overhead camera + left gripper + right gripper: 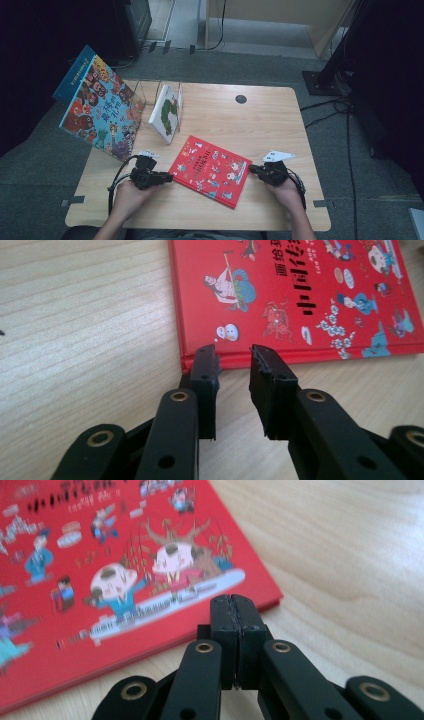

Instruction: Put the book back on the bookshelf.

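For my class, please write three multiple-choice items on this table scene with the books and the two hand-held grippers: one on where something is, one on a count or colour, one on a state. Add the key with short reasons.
1. Where does the red book lie?
A. Flat on the table, between the two grippers
B. Upright in the wire rack
C. On the floor

2. How many books are there in the high view?
A. One
B. Three
C. Five

3. How do the jaws of the right gripper stand?
A. Wide apart
B. Clamped on the red book
C. Shut together, with nothing between them

Key:
1 A: the high view shows it flat, with the left gripper at one edge and the right gripper at the other.
2 B: the red book, the white book in the rack, and the big colourful book leaning at the table's left.
3 C: the right gripper view shows its pads meeting, just short of the book's edge.
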### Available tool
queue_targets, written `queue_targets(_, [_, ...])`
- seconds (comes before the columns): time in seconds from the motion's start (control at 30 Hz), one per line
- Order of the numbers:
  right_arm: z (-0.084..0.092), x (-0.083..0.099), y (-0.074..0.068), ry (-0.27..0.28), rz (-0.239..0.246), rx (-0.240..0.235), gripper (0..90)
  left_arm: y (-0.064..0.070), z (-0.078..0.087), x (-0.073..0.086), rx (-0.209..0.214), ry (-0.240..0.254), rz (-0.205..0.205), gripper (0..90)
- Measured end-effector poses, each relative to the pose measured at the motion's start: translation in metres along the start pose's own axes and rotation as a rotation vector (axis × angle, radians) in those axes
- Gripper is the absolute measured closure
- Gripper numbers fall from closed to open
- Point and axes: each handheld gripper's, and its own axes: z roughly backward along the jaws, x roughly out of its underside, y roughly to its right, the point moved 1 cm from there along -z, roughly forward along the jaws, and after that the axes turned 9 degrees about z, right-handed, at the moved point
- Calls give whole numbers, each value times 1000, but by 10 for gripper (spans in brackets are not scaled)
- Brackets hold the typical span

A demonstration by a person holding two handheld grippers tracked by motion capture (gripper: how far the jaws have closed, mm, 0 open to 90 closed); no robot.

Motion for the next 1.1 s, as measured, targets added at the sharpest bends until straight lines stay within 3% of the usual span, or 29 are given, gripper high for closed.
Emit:
queue_targets(0.07, [0, 2, 0, -11, 3, 0, 893, -2, 0, 0, 18, 3, 9, 755])
queue_targets(0.27, [0, 4, -2, -7, 6, 0, 890, 2, -3, 2, 16, -2, -11, 780])
queue_targets(0.43, [0, 4, -2, -5, 4, 3, 891, 1, -5, 0, 5, 27, -1, 809])
queue_targets(0.63, [-1, 4, 0, -3, -15, 5, 895, -7, -9, -10, 19, 51, 26, 822])
queue_targets(0.83, [-4, 3, 6, 14, -49, 21, 900, -7, -14, -23, -9, 69, 21, 823])
queue_targets(1.0, [-4, 2, 7, 14, -51, 32, 900, -8, -18, -33, -25, 69, 19, 823])
queue_targets(1.1, [-4, 2, 9, 12, -57, 40, 899, -12, -21, -38, 0, 83, 47, 822])
